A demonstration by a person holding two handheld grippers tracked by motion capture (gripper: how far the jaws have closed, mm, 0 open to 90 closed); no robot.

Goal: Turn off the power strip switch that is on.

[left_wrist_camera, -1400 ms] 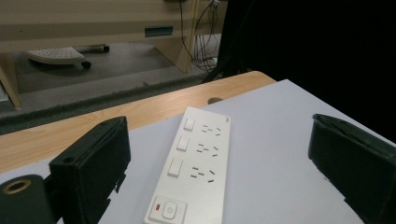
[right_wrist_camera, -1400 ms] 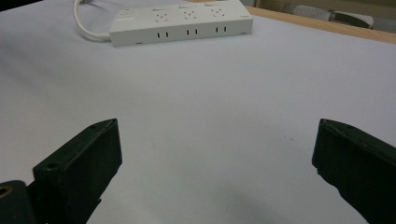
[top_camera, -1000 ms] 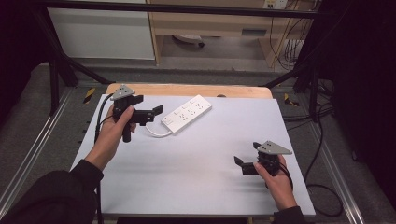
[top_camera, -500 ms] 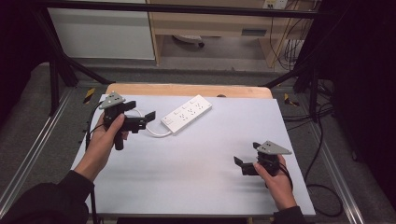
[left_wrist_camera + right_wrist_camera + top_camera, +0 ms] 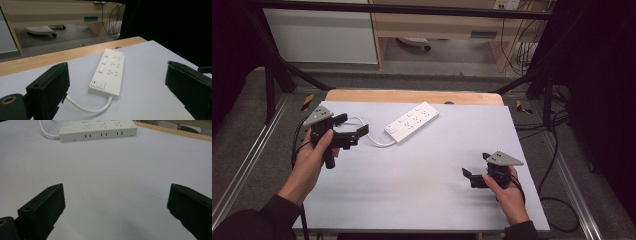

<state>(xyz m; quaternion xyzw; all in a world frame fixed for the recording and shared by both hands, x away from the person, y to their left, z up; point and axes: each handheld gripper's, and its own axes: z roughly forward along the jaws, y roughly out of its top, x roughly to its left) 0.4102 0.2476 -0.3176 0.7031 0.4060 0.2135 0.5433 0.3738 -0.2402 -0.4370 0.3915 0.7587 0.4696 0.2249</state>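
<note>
A white power strip (image 5: 412,121) lies at an angle at the back of the white table top (image 5: 412,190), its white cable (image 5: 371,140) curling off its left end. My left gripper (image 5: 353,125) is held a little left of the strip, open and empty, pointing at it. In the left gripper view the strip (image 5: 108,72) and its cable (image 5: 85,106) lie ahead between the wide-apart jaws. My right gripper (image 5: 476,166) rests near the table's front right, open with nothing in it. In the right gripper view the strip (image 5: 98,130) lies far ahead.
A bare wooden strip (image 5: 412,96) runs along the table's far edge. Black frame legs (image 5: 272,75) and floor cables (image 5: 557,150) flank the table. A cabinet (image 5: 319,35) and a shelf unit (image 5: 437,25) stand beyond it.
My left gripper has drawn back to the left, away from the power strip, staying open. The right gripper and the strip have not moved.
</note>
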